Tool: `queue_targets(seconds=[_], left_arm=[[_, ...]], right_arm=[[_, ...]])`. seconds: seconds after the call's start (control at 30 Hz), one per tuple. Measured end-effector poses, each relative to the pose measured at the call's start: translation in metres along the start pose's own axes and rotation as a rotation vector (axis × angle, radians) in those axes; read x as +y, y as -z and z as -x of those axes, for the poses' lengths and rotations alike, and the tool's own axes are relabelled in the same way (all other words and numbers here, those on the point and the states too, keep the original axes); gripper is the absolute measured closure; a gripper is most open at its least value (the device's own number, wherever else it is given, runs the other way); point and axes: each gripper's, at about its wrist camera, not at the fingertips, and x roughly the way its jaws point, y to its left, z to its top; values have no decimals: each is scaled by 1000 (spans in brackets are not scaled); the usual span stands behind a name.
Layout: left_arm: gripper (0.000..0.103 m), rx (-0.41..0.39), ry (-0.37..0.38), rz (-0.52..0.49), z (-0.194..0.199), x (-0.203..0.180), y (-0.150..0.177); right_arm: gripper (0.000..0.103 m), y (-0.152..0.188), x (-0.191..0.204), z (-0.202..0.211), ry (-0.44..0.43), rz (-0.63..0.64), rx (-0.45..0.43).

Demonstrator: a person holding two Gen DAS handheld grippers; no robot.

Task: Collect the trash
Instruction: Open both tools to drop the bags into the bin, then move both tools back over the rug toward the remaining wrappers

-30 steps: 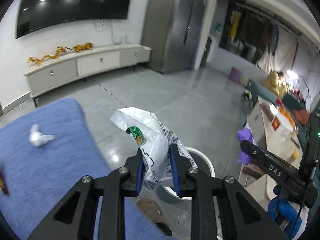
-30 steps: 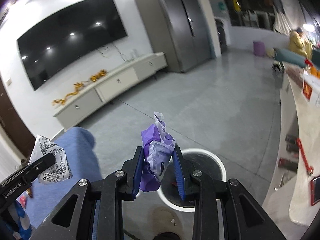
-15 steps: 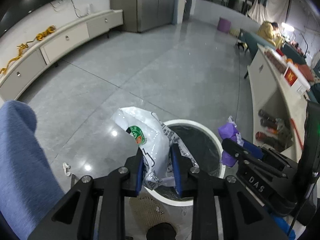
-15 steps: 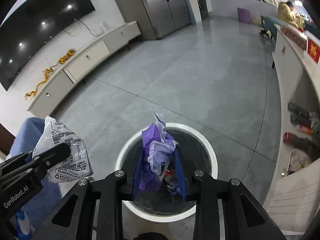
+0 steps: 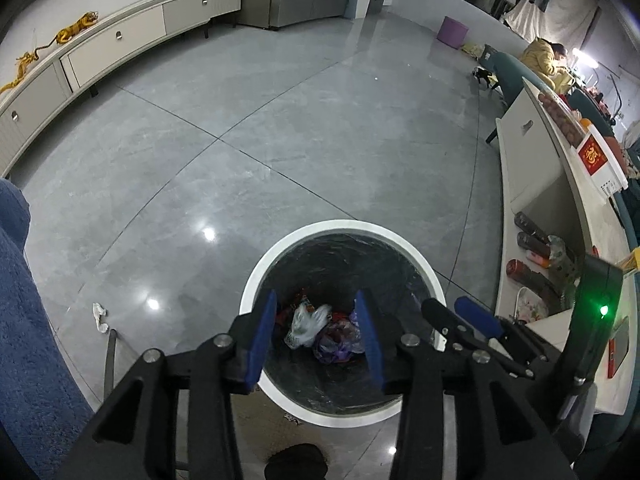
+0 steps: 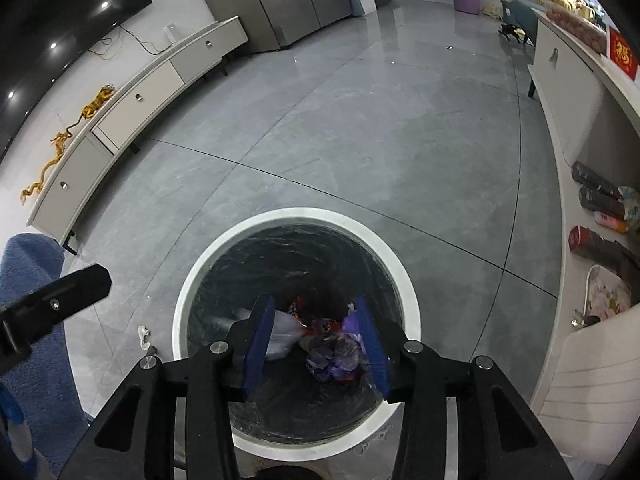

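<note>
- We hold both grippers, left gripper and right gripper, above the white bin so trash drops straight inside.
- Fingers opening, nothing between them; white bag and purple wrapper lie at the bin's bottom.

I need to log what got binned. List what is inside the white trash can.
Inside the white trash can, on its black liner: a white plastic bag, a purple wrapper and red-orange scraps. Anything beneath them is covered, and gripper fingers hide part of the bottom.
</note>
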Motion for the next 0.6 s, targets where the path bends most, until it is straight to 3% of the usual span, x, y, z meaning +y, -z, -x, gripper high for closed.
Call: queue_targets(seconds=[0.2,0.43,0.5,0.6], left_arm=[[63,-41,17,30,22,3,0],[62,-184,-33,56,82,4,9],[43,-231,-59,65,103,5,15],[41,-302,-88,92,135,10,26]], right_arm=[[62,-2,3,17,16,-6,-23],[57,1,14,60,40,39,-87],[57,2,19,78,42,50,-110],[55,3,24,102,47,65,-149]])
